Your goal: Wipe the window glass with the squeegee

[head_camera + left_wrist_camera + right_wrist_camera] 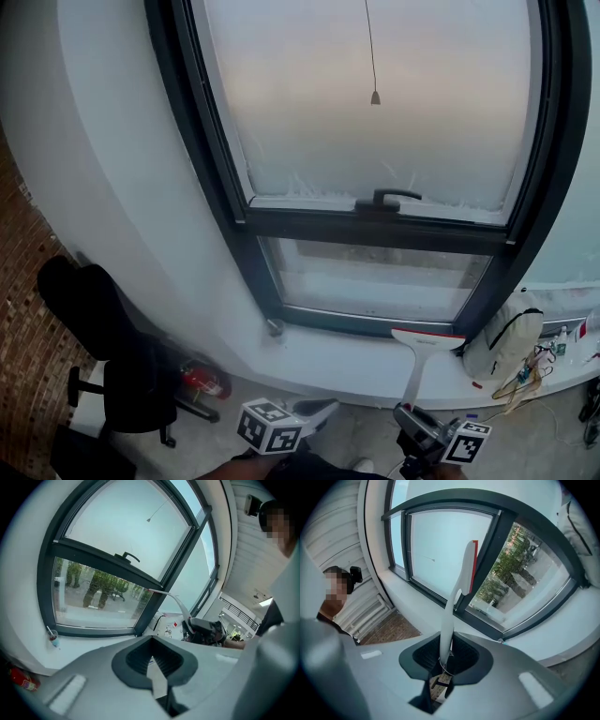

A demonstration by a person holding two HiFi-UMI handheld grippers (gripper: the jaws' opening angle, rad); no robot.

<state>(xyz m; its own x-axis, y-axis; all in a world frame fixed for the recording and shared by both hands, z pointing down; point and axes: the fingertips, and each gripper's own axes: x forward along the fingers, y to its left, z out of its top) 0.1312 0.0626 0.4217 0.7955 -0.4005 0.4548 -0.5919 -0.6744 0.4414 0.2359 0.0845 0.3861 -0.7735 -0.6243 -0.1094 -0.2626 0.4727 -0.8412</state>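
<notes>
Your right gripper [446, 662] has its jaws pinched on the lower end of the squeegee [458, 590]. The thin white handle rises from between the dark pads to the blade with its red strip. In the head view the squeegee [421, 354] stands nearly upright from that gripper [424, 433]. Its blade is level with the bottom rail of the window [375, 141], toward the right end of the lower pane [375, 278] and over the white sill [337, 361]. You cannot tell from any view whether the blade touches the glass.

Your left gripper [154, 662] holds nothing. Its jaws are drawn together, with only a thin pale sliver showing between the pads. In the head view it [298, 419] sits low, left of the right gripper and apart from it, pointing toward the sill.

The upper pane is frosted, and a dark handle [385, 198] sits on the rail between the two panes. A thin cord with a small weight [374, 97] hangs in front of the upper pane. A white bag [506, 339] rests on the sill at the right, just beside the blade. A black office chair [108, 352] stands on the floor at the left, near a brick wall [23, 309].
</notes>
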